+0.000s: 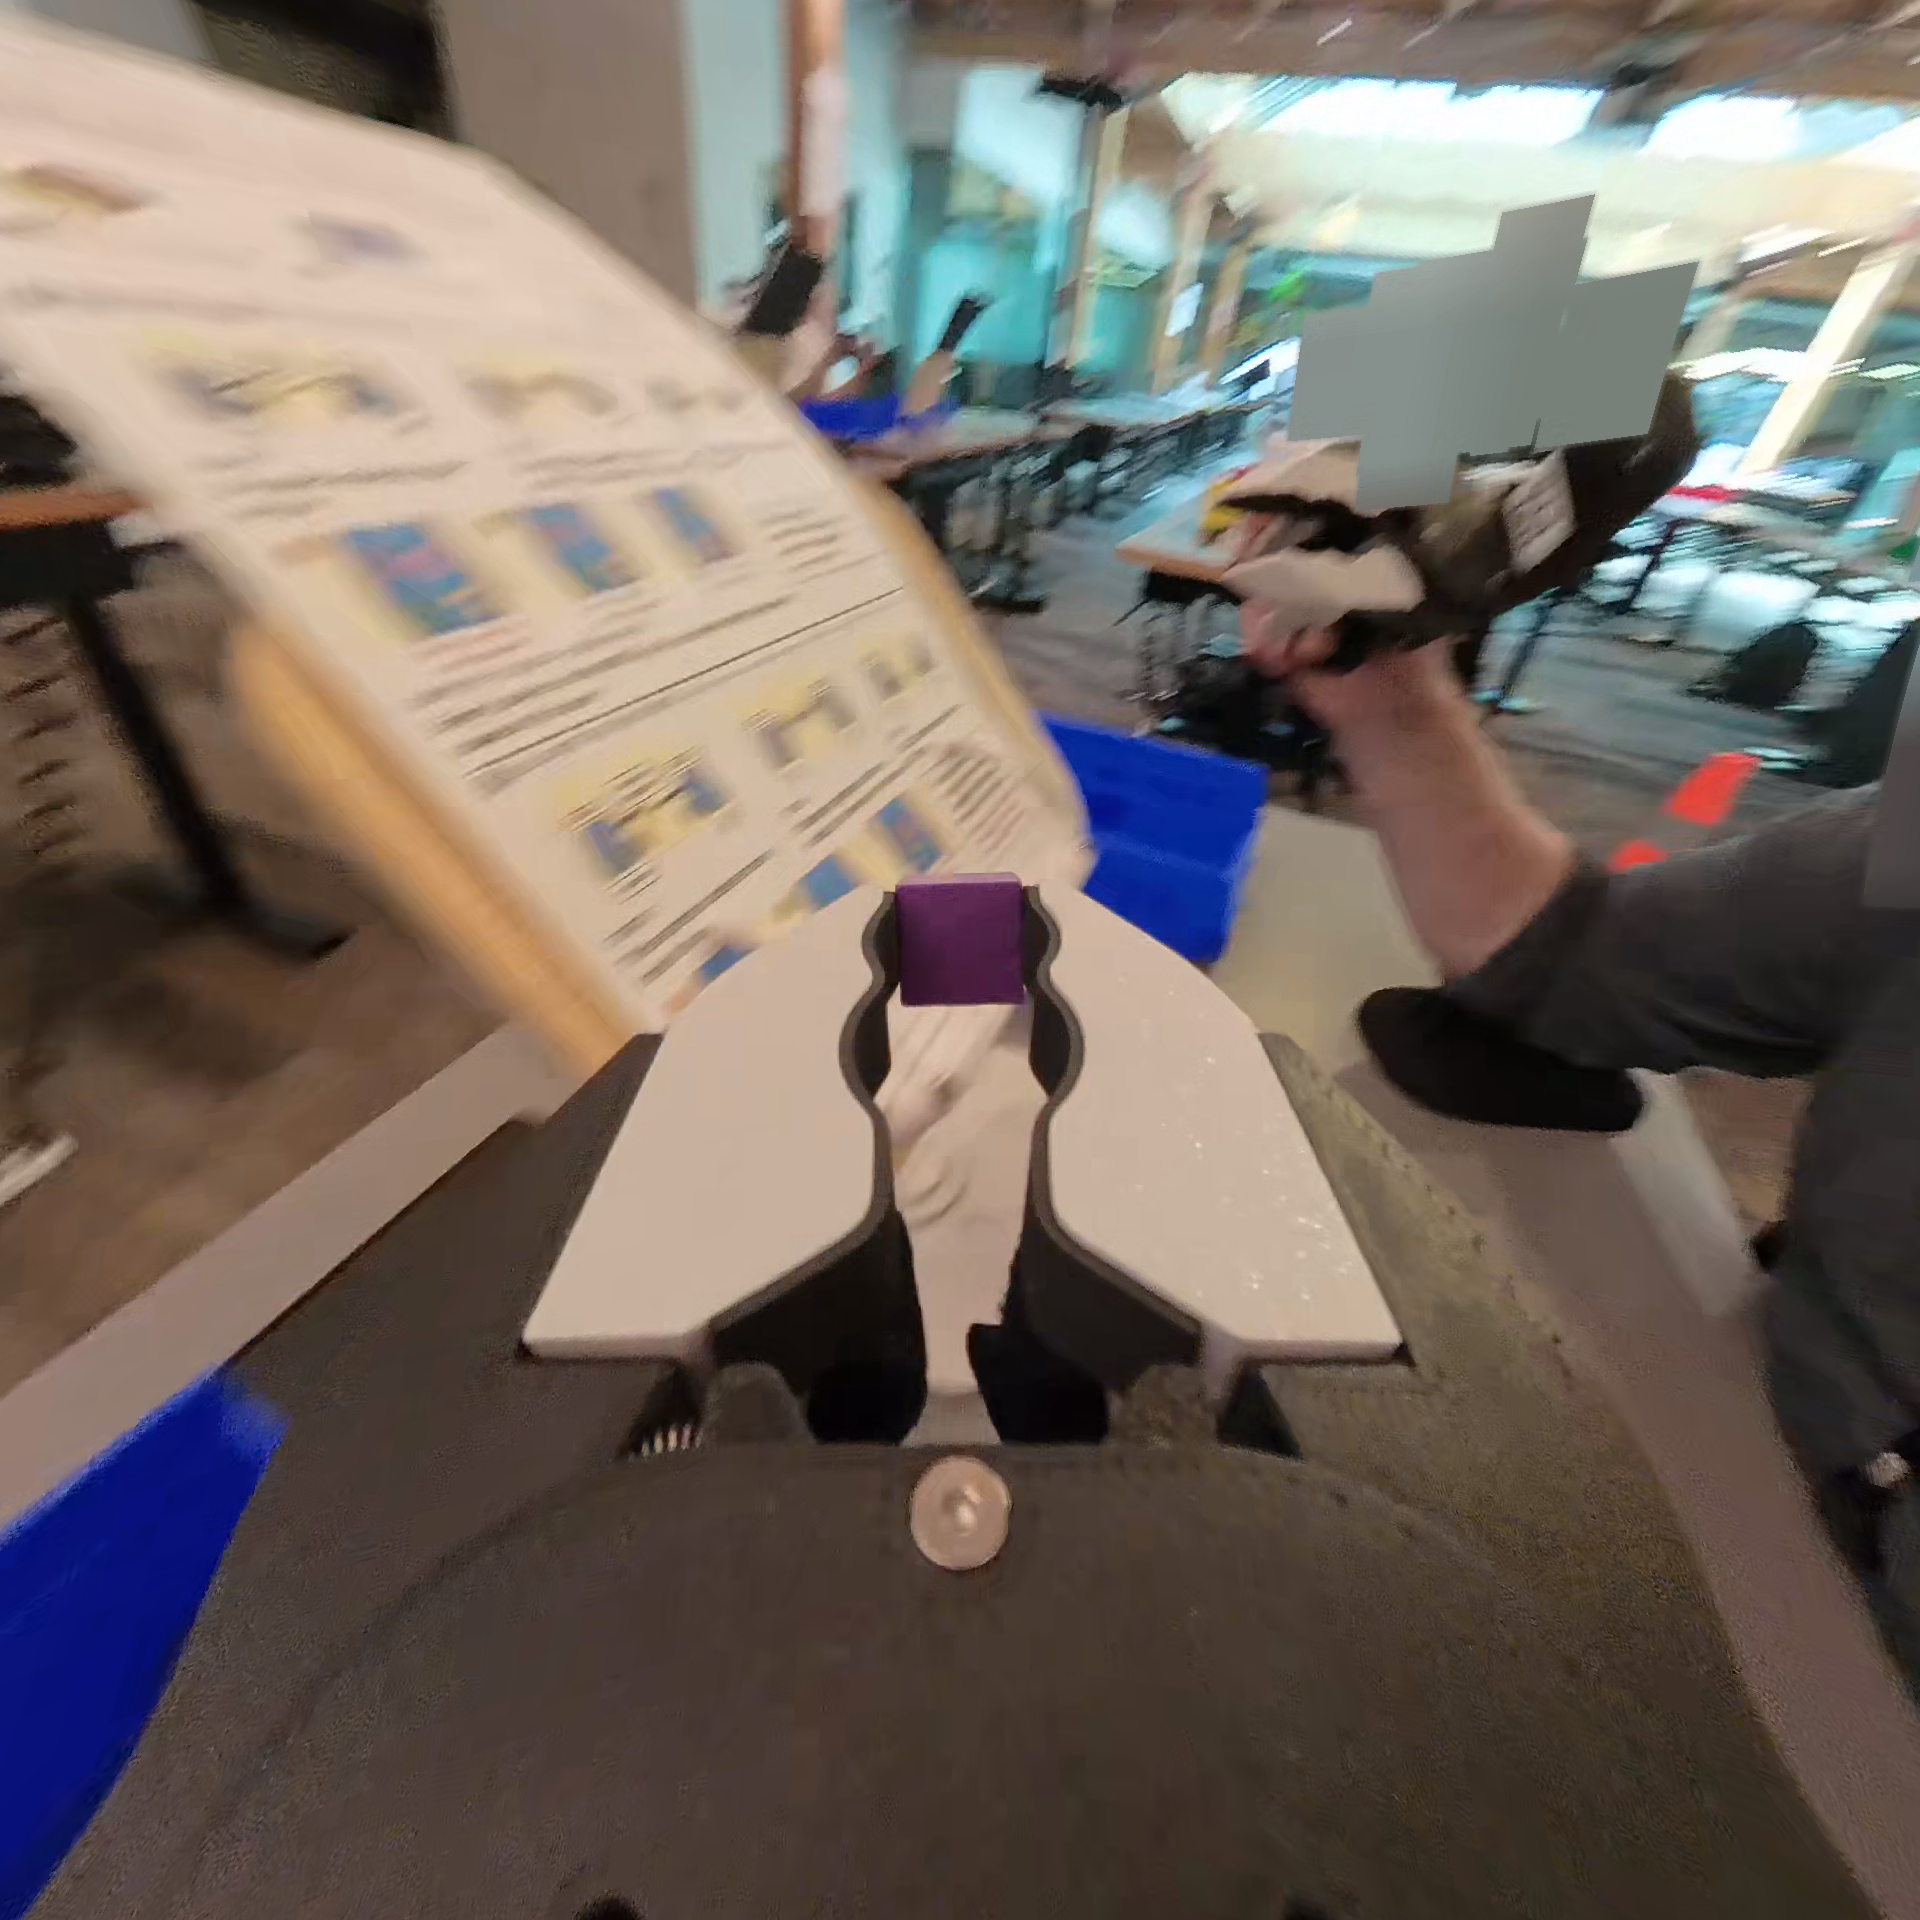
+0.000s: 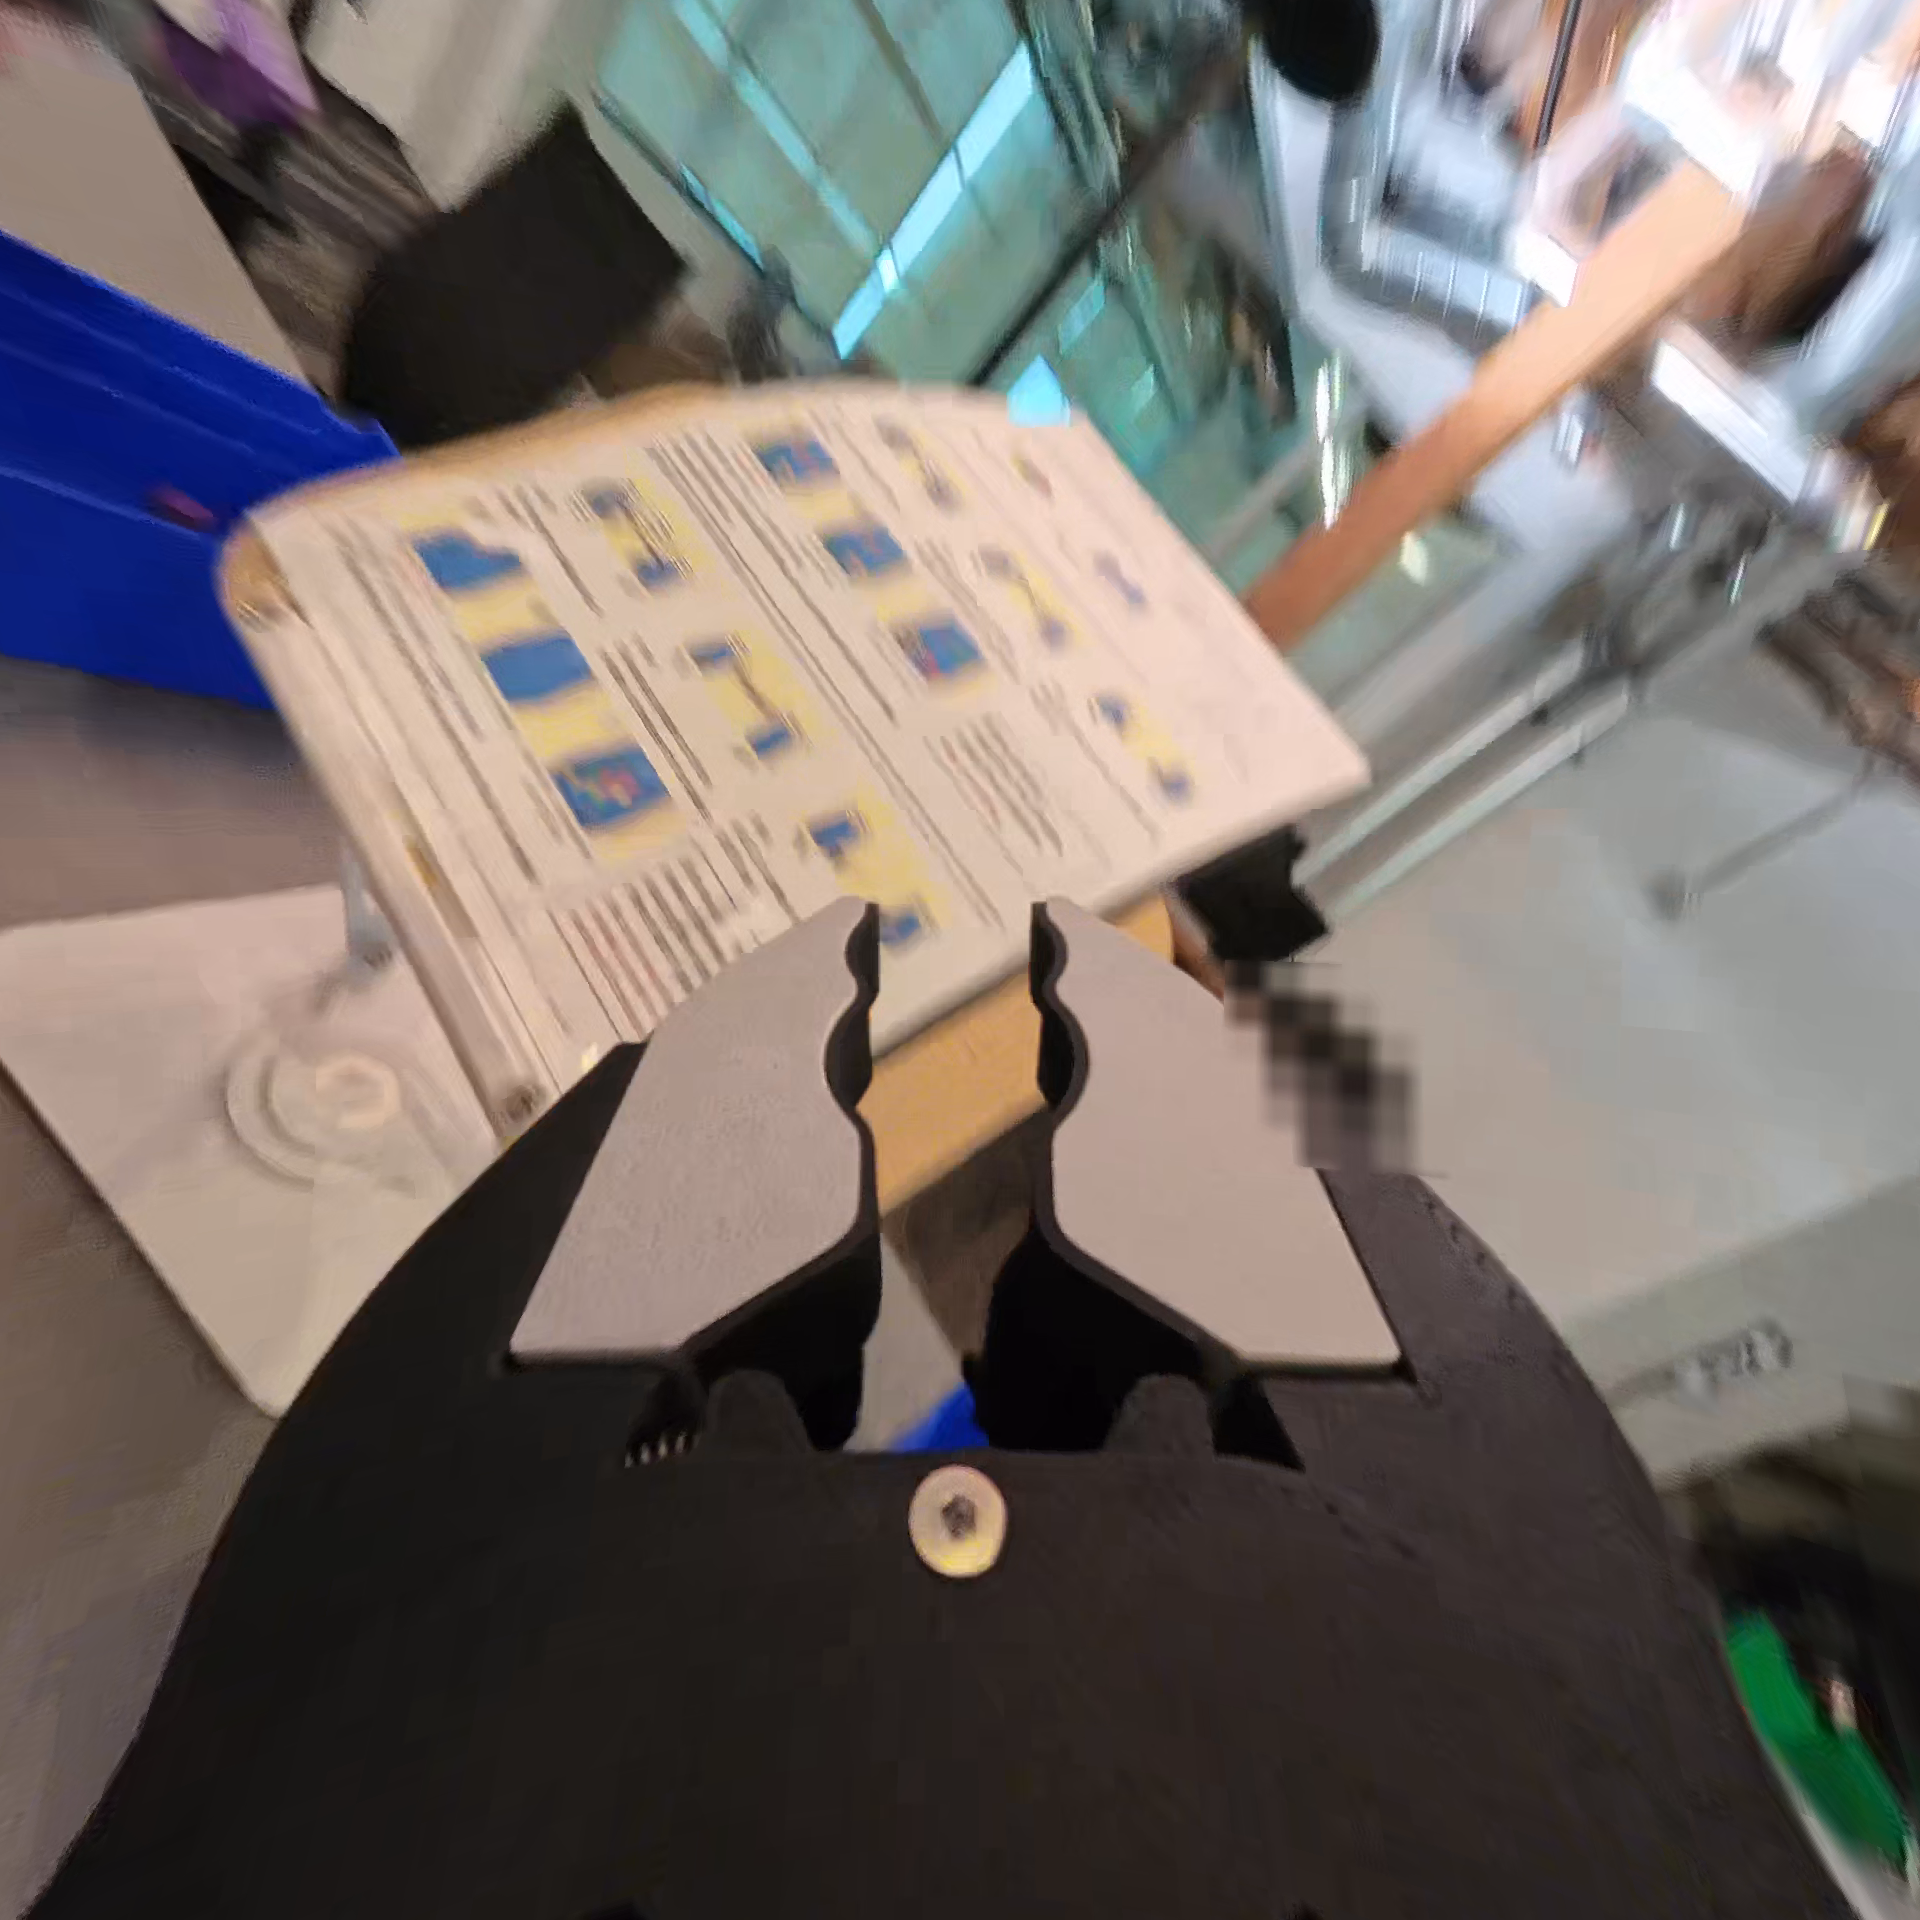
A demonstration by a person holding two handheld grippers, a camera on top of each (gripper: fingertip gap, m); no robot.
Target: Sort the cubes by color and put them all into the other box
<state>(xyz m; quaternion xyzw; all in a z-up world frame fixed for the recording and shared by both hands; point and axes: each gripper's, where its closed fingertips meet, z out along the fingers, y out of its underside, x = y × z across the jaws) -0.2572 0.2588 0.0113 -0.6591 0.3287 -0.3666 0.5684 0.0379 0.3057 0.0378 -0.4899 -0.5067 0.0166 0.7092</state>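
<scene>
The left tool (image 1: 961, 940) grips a purple cube (image 1: 961, 940), both pads pressed on its sides, raised above the desk (image 1: 1340, 883). The right tool (image 2: 954, 935) is open and empty, also lifted. A blue box (image 1: 1164, 842) stands beyond the sheet (image 1: 468, 499), toward the desk's far edge; a second (image 1: 94, 1590) sits at the near left. Neither interior is visible, so the sorted count cannot be told. Judged state: one transfer under way, placement not yet done.
</scene>
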